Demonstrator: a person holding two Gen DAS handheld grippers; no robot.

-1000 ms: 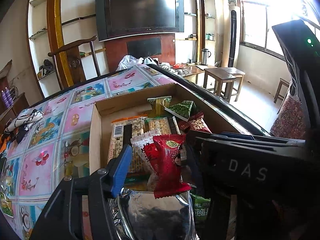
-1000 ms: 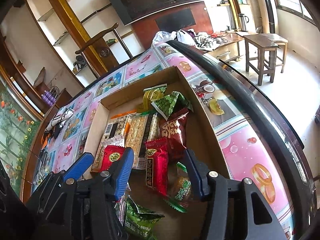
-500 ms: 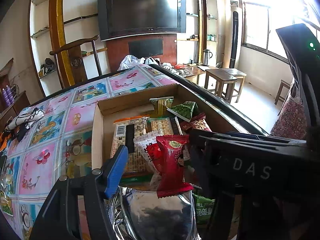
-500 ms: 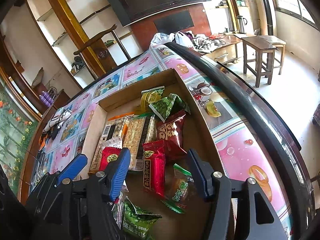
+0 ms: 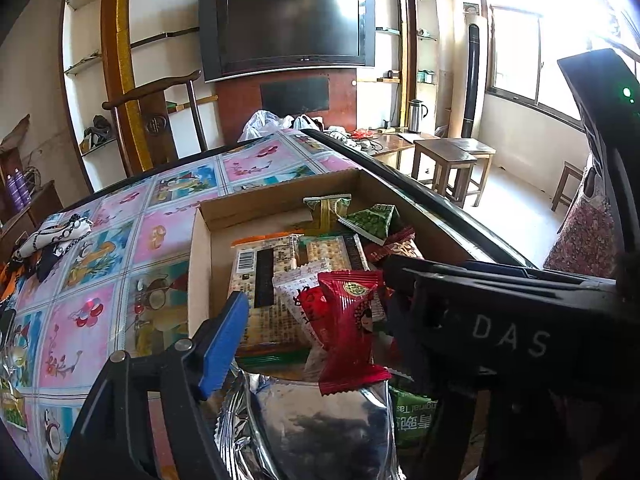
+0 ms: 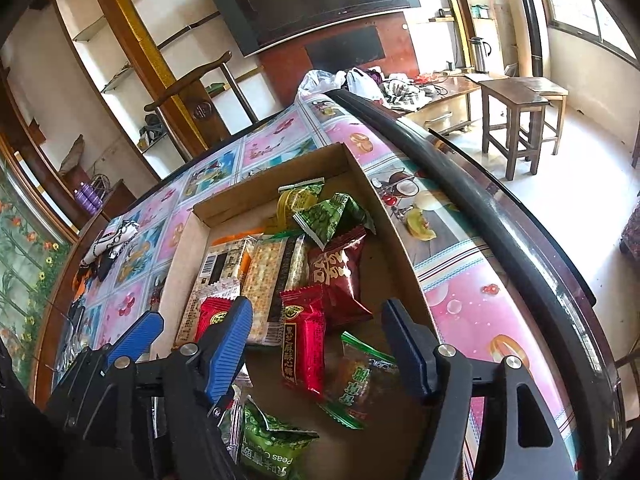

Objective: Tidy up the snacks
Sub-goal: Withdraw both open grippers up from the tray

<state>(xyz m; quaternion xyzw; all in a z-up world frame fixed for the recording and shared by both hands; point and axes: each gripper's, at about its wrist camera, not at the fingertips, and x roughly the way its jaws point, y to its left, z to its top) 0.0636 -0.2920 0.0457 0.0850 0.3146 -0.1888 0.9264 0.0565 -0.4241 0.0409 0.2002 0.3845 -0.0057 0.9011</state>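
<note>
A cardboard box on the table holds several snack packs: cracker packs, a dark red bag, green triangular packs, a red pack and a green pea bag. My right gripper is open and empty above the red pack. My left gripper is open over a silver foil bag and a red candy pack. Its right finger is hidden behind the right gripper's black body. The box also shows in the left wrist view.
The table has a pink pictured cloth and a dark curved rim. A scarf lies at the far left. A wooden chair stands behind the table, stools to the right.
Both grippers have drawn back slightly from the box and risen a little. The snack packs have not moved.
</note>
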